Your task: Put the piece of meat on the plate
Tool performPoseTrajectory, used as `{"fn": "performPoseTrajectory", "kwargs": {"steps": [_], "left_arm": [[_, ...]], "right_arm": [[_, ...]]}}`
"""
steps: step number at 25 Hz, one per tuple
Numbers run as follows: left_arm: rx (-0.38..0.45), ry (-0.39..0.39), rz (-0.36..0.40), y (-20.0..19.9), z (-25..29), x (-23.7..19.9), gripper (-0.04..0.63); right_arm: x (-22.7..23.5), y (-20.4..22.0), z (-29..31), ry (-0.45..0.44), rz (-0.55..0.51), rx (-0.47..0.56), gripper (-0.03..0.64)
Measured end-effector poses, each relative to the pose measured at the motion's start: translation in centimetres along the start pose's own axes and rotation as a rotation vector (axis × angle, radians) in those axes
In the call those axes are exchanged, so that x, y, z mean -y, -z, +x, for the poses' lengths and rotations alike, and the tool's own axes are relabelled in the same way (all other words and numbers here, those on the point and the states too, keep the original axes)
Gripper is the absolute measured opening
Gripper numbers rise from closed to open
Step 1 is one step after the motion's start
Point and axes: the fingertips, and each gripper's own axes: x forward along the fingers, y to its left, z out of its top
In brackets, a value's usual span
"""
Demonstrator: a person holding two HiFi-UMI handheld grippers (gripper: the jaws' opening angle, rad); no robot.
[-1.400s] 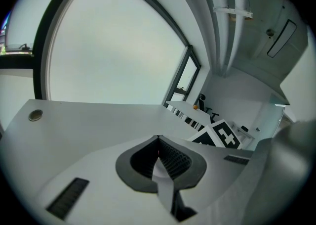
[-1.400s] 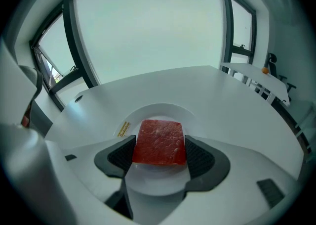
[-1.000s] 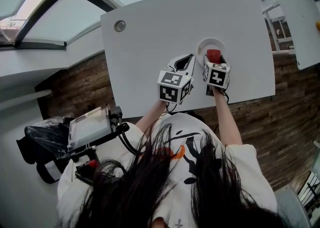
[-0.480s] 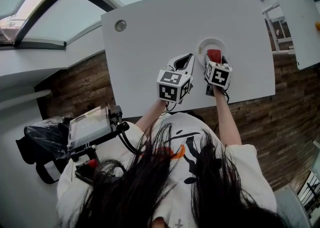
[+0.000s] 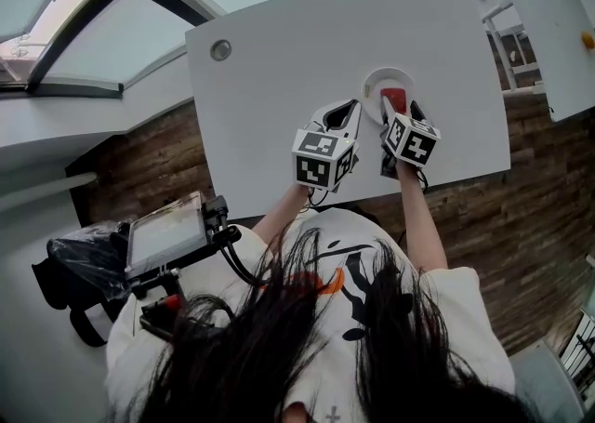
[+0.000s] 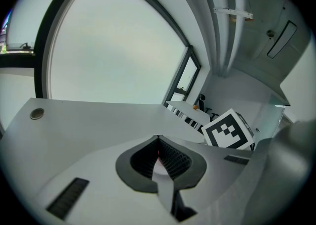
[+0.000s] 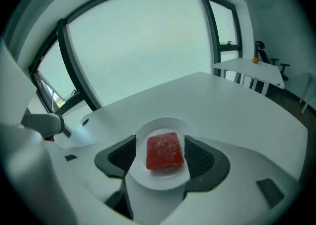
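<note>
Red meat (image 7: 165, 150) is lying on the plate (image 7: 157, 183), lower centre, sitting clear between the right gripper's (image 7: 161, 154) parted jaws; the left gripper (image 6: 159, 156) is resting closed.

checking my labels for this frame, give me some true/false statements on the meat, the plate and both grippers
1. The red square piece of meat lies on the round white plate. True.
2. The right gripper is clamped on the meat. False: its jaws stand open, clear of the meat.
3. The left gripper has its jaws together with nothing between them. True.
4. The plate sits on the wooden floor. False: it sits on the white table.
</note>
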Motion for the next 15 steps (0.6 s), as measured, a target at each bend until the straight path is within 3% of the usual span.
{"fn": "performPoseTrajectory", "kwargs": {"steps": [3,4,5,15], "left_arm": [[-0.001,0.003,0.004,-0.1,0.0,0.1,0.006],[-0.002,0.004,0.006,-0.1,0.0,0.2,0.005],[-0.002,0.006,0.009,-0.1,0.0,0.3,0.005],[-0.011,0.025,0.044,0.5,0.0,0.8,0.006]], "right_arm": [[0.0,-0.7,-0.8,-0.015,0.067,0.039,0.313],[0.0,-1.0,-1.2,-0.013,0.082,0.059,0.286],[0.1,-1.3,-1.6,-0.010,0.094,0.081,0.191],[-2.0,-2.0,-4.9,-0.105,0.178,0.143,0.186]]}}
